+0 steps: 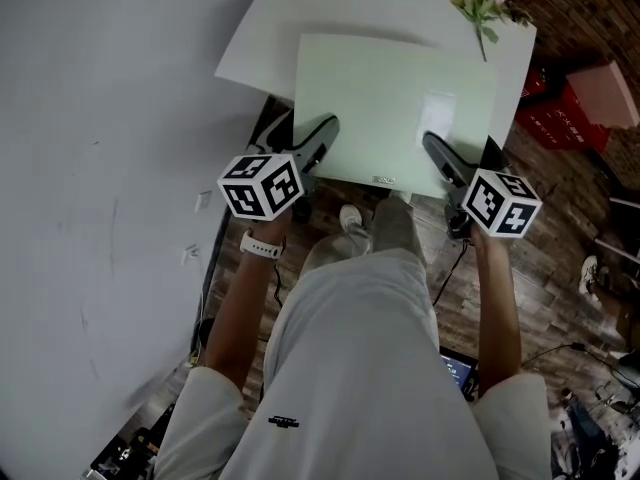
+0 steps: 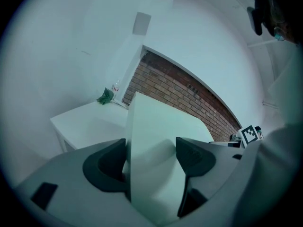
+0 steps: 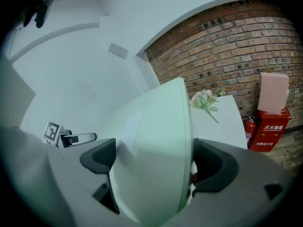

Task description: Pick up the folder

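You hold the pale green folder [image 1: 385, 108] roughly flat above the white table [image 1: 300, 8]. Its near edge runs side to side between your two grippers and juts past the table's near edge; the rest extends away over the table. A spray of flowers [image 1: 478, 0] lies at the table's far right corner. Your left gripper [image 1: 322, 136] clamps the folder's near left corner and your right gripper [image 1: 434, 148] the near right. Both forearms reach forward toward the table.
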`<state>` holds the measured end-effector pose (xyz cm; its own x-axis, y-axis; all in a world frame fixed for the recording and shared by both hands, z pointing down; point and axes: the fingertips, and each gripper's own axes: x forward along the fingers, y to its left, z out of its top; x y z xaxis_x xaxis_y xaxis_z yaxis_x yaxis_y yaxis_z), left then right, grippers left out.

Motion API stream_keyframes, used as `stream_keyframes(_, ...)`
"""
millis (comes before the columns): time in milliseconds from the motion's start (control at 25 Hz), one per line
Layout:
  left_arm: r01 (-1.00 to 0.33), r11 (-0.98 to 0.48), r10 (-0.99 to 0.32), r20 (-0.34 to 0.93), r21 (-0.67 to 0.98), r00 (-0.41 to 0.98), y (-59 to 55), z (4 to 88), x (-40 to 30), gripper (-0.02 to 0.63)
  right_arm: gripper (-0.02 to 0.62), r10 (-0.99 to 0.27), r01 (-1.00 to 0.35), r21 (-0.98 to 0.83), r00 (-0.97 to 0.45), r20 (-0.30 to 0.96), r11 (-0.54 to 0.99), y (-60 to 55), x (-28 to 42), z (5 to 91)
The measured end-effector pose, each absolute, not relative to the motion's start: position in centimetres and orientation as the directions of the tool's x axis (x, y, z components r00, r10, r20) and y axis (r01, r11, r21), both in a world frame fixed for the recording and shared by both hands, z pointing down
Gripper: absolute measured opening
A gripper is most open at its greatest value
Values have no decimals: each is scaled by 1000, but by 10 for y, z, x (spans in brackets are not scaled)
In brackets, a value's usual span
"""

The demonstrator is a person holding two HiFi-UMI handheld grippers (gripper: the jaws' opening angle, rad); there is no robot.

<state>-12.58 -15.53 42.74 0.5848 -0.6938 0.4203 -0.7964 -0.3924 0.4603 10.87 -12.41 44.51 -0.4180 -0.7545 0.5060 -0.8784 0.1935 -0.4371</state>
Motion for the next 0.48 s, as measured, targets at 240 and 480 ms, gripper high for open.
stream_keyframes(240, -799, -406, -731, 366, 443, 575, -143, 398, -137, 339, 512, -775, -875, -425, -429, 464, 229, -116, 99, 417)
stream_keyframes(480, -807, -408, -770, 314, 428, 556, -125, 371, -153, 339, 512, -791, -876, -396, -441, 423, 277, -105, 84, 388)
